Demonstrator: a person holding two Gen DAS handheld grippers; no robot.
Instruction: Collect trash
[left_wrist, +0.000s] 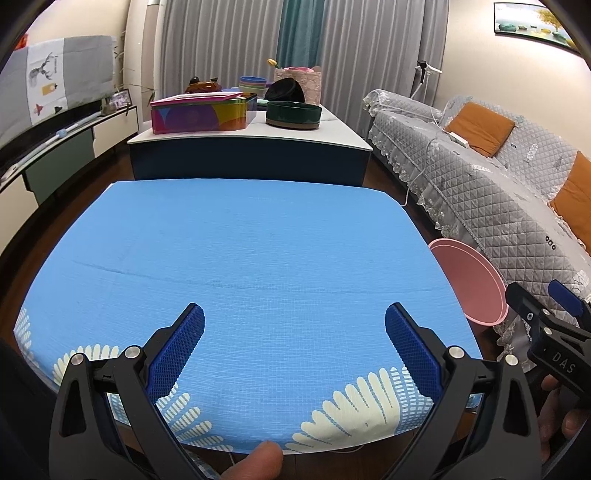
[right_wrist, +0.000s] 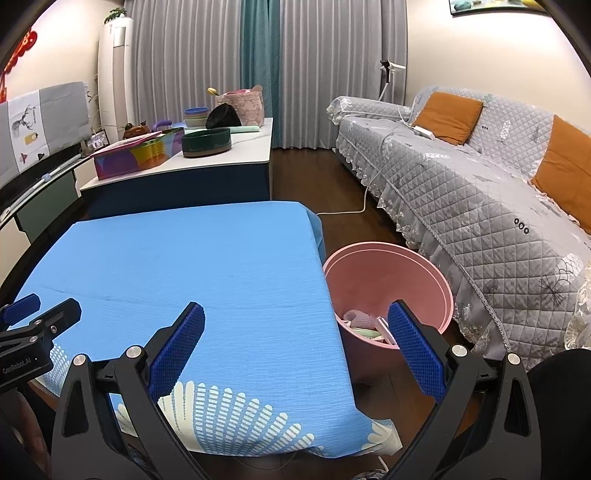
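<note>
A pink bin (right_wrist: 391, 273) stands on the floor just right of the blue-clothed table (right_wrist: 192, 266). Pale scraps of trash (right_wrist: 364, 325) lie at its bottom. My right gripper (right_wrist: 295, 328) is open and holds nothing; its left finger hangs over the table's right edge, its right finger over the bin. My left gripper (left_wrist: 294, 328) is open and holds nothing, low over the near part of the blue cloth (left_wrist: 243, 251). No trash shows on the cloth. The bin's rim (left_wrist: 472, 280) peeks past the table's right edge in the left wrist view.
A grey quilted sofa (right_wrist: 480, 192) with orange cushions runs along the right. Behind the table a white-topped cabinet (left_wrist: 251, 140) carries a colourful box (left_wrist: 201, 114), a dark green bowl (left_wrist: 293, 114) and other items. A white cable (right_wrist: 354, 206) lies on the floor.
</note>
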